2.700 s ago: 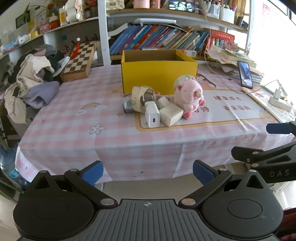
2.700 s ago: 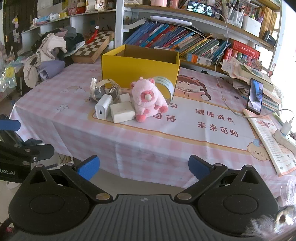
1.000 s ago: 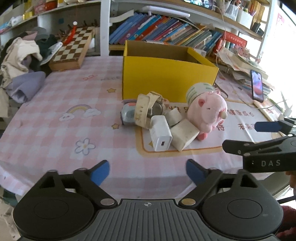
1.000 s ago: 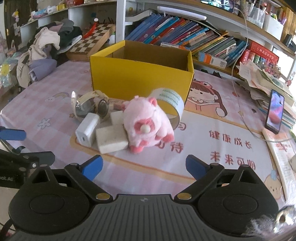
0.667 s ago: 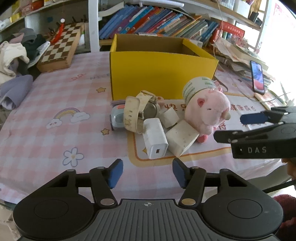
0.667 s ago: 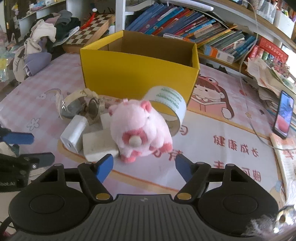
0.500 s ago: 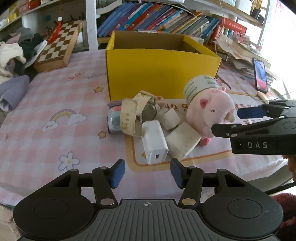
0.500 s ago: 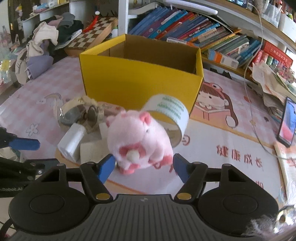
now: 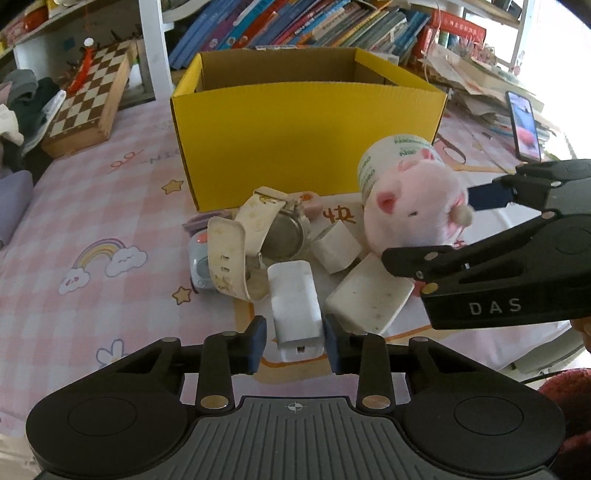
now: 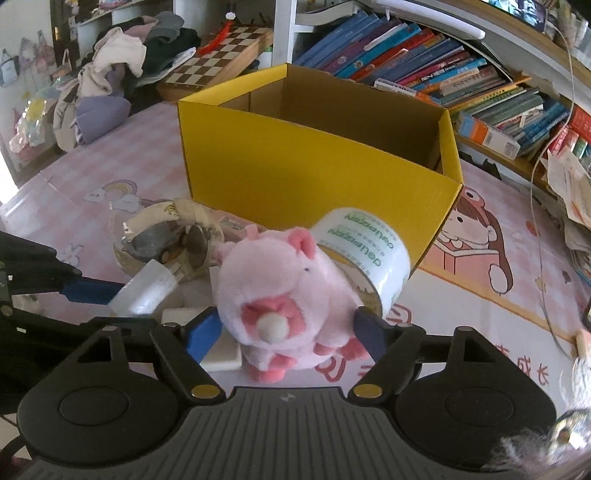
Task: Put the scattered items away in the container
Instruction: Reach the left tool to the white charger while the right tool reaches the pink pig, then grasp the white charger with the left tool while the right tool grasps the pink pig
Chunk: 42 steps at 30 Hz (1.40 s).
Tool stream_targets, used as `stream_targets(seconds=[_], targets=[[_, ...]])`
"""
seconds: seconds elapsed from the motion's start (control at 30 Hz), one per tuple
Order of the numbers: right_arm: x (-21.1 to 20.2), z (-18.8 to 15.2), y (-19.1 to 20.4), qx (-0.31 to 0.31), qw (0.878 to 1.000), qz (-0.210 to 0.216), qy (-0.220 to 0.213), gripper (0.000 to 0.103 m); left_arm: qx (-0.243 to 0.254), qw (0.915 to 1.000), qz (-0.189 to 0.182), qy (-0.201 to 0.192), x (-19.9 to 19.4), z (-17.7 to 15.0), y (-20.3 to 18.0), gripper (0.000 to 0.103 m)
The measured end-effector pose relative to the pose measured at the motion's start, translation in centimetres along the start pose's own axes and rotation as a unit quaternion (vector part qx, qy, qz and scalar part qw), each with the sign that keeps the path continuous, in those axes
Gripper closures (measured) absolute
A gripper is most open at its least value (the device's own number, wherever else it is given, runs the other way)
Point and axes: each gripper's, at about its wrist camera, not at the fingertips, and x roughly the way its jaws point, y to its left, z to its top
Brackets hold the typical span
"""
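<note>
A yellow cardboard box (image 9: 306, 144) stands open on the pink checked tablecloth, with a cluster of items in front of it. My left gripper (image 9: 293, 341) has its blue pads on either side of a white charger (image 9: 295, 301), nearly touching it. My right gripper (image 10: 286, 330) has its pads against both sides of a pink plush pig (image 10: 284, 295). The pig also shows in the left wrist view (image 9: 410, 210). A tape roll (image 10: 365, 240) lies behind the pig. A cream-strapped watch (image 9: 251, 229), a white block (image 9: 369, 295) and a small white cube (image 9: 338, 242) lie between.
A chessboard (image 9: 88, 99) and a pile of clothes (image 10: 118, 74) lie at the back left. Bookshelves (image 9: 295, 26) run behind the box. A phone (image 9: 524, 125) and stacked papers lie at the right. A small grey gadget (image 9: 199, 266) sits left of the watch.
Both grippers have moved forward to the cluster and narrowed. The left pads now flank the white charger; the right pads now press the plush pig.
</note>
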Motion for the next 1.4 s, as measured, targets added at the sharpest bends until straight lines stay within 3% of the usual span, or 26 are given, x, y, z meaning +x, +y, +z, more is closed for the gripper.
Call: stream_targets(seconds=[0.07, 0.13, 0.23, 0.6, 0.87, 1.17, 1.4], targets=[[0.4, 0.1, 0.0, -0.001, 1.0, -0.006, 0.0, 0.025, 0.003, 1.0, 0.0, 0.002, 0.3, 0.1, 0.0, 0.077], [0.4, 0.1, -0.3, 0.005, 1.0, -0.007, -0.001, 0.039, 0.0, 1.0, -0.003, 0.001, 0.2, 0.0, 0.2, 0.078], [0.0, 0.1, -1.0, 0.019, 1.0, 0.0, -0.006, 0.047, -0.004, 1.0, -0.007, -0.005, -0.3, -0.1, 0.5, 0.078], [-3.0, 0.0, -2.1, 0.059, 0.997, 0.04, 0.001, 0.048, 0.033, 0.9979, -0.025, -0.05, -3.8, 0.3, -0.1, 0.078], [-6.5, 1.5, -1.5, 0.04, 0.995, 0.047, -0.079, 0.048, 0.052, 0.9923, -0.021, -0.111, -6.5, 2.2, -0.3, 0.078], [-8.1, 5.1, -3.8, 0.02, 0.986, 0.02, -0.164, 0.047, 0.053, 0.9811, -0.012, -0.186, -8.6, 6.7, 0.9, 0.078], [-3.8, 9.8, -6.6, -0.009, 0.987, 0.016, -0.162, 0.047, 0.046, 0.9761, 0.001, -0.212, -7.2, 12.0, 2.4, 0.078]])
